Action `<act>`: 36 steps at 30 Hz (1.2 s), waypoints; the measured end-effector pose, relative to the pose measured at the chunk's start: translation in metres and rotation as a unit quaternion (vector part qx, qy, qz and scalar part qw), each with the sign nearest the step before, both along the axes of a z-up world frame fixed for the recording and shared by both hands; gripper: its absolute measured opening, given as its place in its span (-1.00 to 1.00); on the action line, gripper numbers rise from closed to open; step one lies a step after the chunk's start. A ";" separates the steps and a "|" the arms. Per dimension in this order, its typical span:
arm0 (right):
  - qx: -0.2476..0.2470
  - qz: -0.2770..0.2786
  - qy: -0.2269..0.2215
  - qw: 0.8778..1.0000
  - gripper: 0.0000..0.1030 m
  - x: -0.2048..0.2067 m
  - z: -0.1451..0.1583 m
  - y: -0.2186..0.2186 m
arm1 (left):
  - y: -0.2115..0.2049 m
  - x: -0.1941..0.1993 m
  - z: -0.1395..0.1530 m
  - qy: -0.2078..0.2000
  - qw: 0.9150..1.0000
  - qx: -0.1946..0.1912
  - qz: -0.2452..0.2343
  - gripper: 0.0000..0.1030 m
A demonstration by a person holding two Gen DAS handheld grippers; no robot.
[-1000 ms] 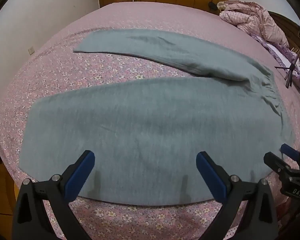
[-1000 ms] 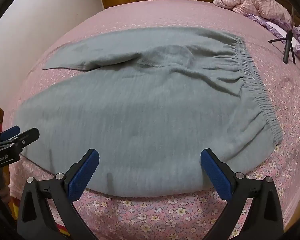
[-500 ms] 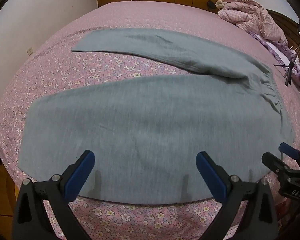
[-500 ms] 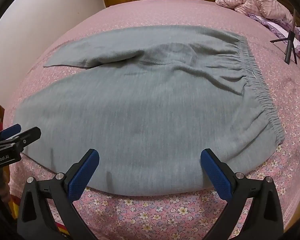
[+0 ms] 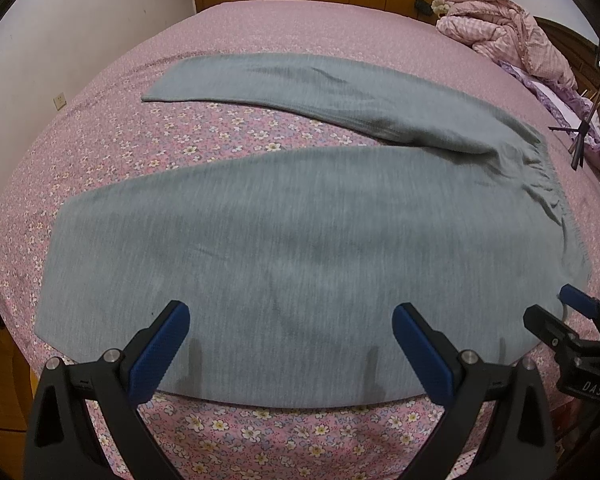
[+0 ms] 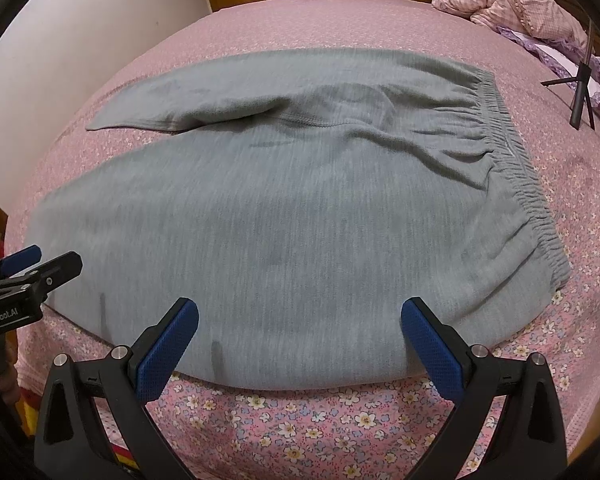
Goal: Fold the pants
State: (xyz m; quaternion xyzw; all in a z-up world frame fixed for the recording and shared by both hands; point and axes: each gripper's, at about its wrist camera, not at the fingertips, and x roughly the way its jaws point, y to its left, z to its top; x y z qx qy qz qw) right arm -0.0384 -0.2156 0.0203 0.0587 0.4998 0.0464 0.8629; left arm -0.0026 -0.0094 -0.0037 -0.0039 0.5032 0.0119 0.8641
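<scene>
Holding both tools low at the near edge of the bed (image 5: 260, 20), you have each set of blue-padded fingers spread wide apart with nothing between them. Your left tool (image 5: 290, 318) hovers over the near hem side of the grey pants (image 5: 300, 240), which lie flat on the pink floral bedspread. Your right tool (image 6: 300, 314) hovers over the same near edge, closer to the waistband.

Your left view alone shows both legs full length: the near one broad across the frame, the far one angled away, with a wedge of bedspread between them. It also shows your right tool (image 5: 568, 312) at the right margin. Your right view alone shows the gathered elastic waistband (image 6: 516, 168) clearly, running along the right side, and the crotch seam where the far leg bunches. It shows your left tool (image 6: 40, 264) at the left margin.

Beyond the pants, a crumpled pink quilt (image 5: 508, 32) sits at the far right corner, with a small black tripod (image 6: 580, 96) standing near it.
</scene>
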 end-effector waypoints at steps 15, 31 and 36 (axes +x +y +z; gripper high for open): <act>-0.010 -0.011 -0.007 1.000 1.00 -0.005 0.006 -0.007 | 0.001 0.002 0.002 0.004 1.000 -0.016 0.005 1.00; 0.002 -0.007 -0.016 1.000 1.00 0.002 0.013 -0.014 | 0.006 0.002 0.008 0.004 1.000 -0.015 -0.001 1.00; 0.007 -0.011 -0.016 1.000 1.00 0.013 0.023 -0.028 | 0.009 0.011 0.015 0.004 1.000 0.004 -0.025 1.00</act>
